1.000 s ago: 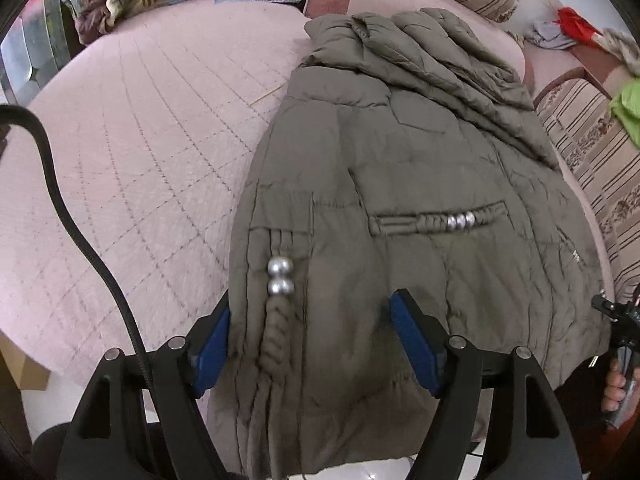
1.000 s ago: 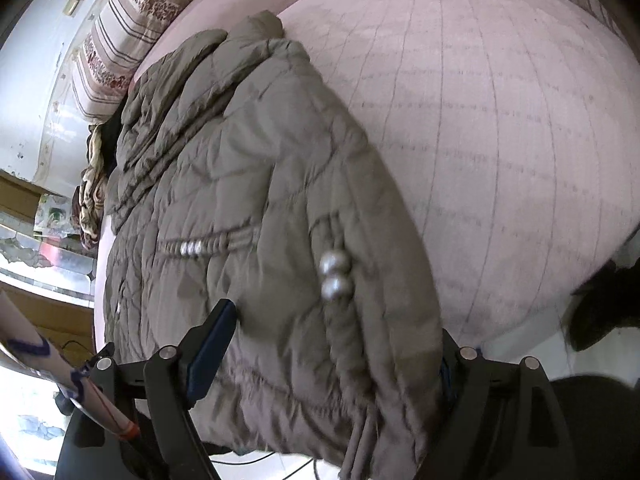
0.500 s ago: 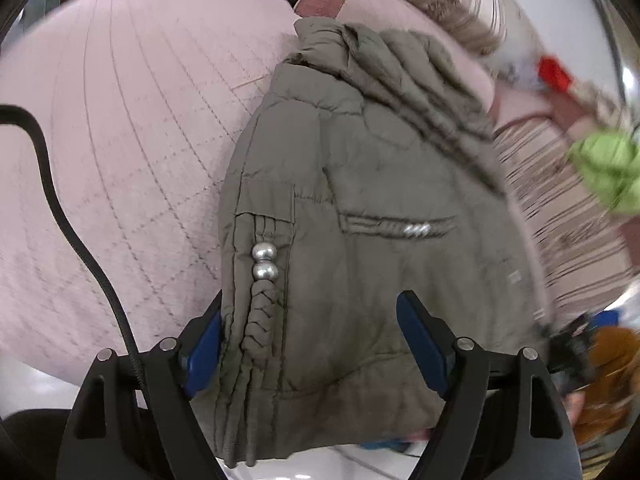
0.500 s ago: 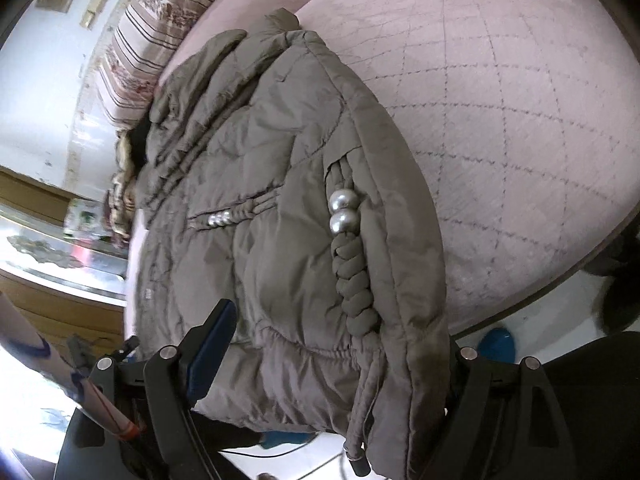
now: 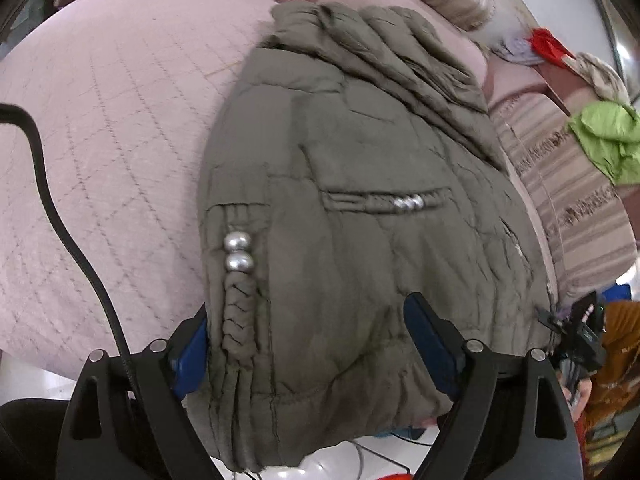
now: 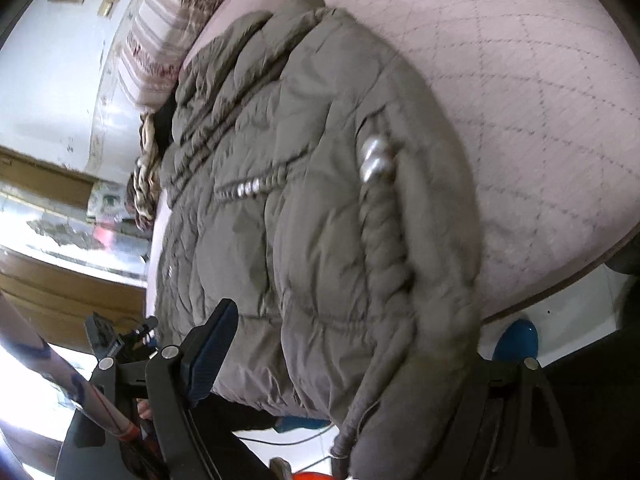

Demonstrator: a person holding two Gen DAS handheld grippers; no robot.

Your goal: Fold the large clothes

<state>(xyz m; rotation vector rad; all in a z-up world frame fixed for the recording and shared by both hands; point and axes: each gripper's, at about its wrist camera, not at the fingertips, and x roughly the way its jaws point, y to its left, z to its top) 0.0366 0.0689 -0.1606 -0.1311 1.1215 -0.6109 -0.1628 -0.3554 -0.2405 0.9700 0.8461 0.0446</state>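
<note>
An olive-grey padded jacket [image 5: 360,208] lies folded lengthwise on a pink quilted bed [image 5: 104,128], its hem hanging over the near edge. A braided cord with two silver beads [image 5: 237,251] runs down its left side. My left gripper [image 5: 316,344] is open with the hem lying between its blue pads [image 5: 428,340]. In the right wrist view the same jacket [image 6: 304,200] fills the middle. My right gripper [image 6: 340,360] is open, the hem bulging between its fingers; the right pad is hidden by fabric.
Striped cushions [image 5: 568,184] and loose green [image 5: 608,140] and red [image 5: 548,44] clothes lie at the right. More clothes are piled at the far left. A black cable [image 5: 60,216] crosses the left view. White floor and a blue object [image 6: 516,340] lie below the bed edge.
Both grippers have drawn back and shifted slightly, so the hem sits higher and looser between the fingers. The jacket itself lies as before.
</note>
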